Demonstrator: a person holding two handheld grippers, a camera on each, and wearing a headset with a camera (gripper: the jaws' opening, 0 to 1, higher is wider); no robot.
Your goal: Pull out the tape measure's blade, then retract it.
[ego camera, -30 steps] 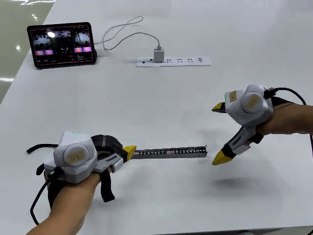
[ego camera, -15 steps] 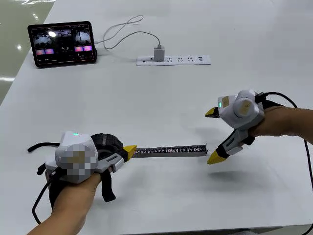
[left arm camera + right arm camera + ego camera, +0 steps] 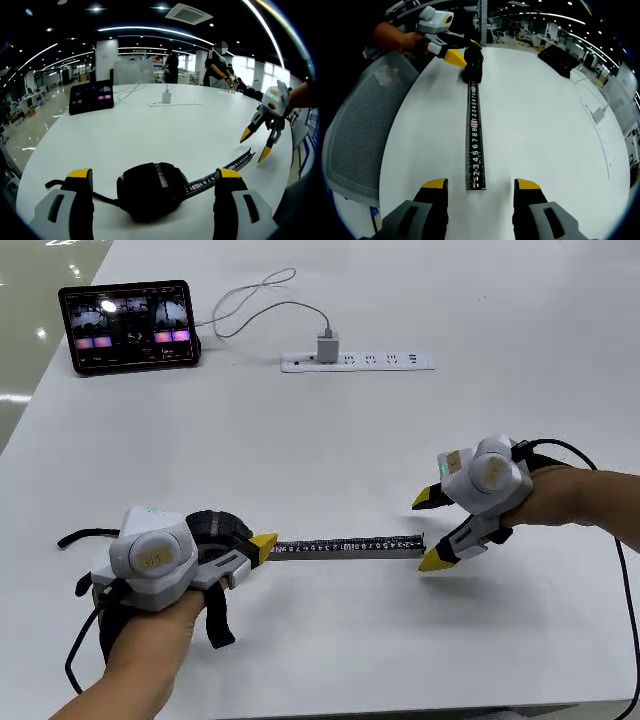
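Item 1: black round-cased tape measure (image 3: 218, 530). The case lies on the white counter (image 3: 320, 440), toward the front left in the head view. Its black blade (image 3: 345, 545) with white markings is drawn out flat along the counter toward the right tool. In the right gripper view the numerals 2 to 9 read away from the blade's end, followed by a red mark. The figures beyond that are too small to read. A black strap (image 3: 78, 538) trails from the case.

Item 2: left tool (image 3: 240, 537), white body with yellow tips. Its jaws stand wide with the case between them, and the left gripper view shows a gap on each side of the case. The pale label on the housing is not legible.

Item 3: right tool (image 3: 428, 530), same white-and-yellow build. Its jaws are spread wide, 1 tip on either side of the blade's end, and neither touches it. Its label is not legible.

Item 4: black tablet (image 3: 128, 325) with a lit screen, propped at the far left. The screen shows small picture tiles with no readable text.

Item 5: white power strip (image 3: 370, 362), far centre, with 1 white charger (image 3: 327, 345) plugged in. A white cable (image 3: 262, 298) loops from the charger toward the tablet.

Item 6: grey mesh chair back (image 3: 360, 135), beside the counter edge in the right gripper view.
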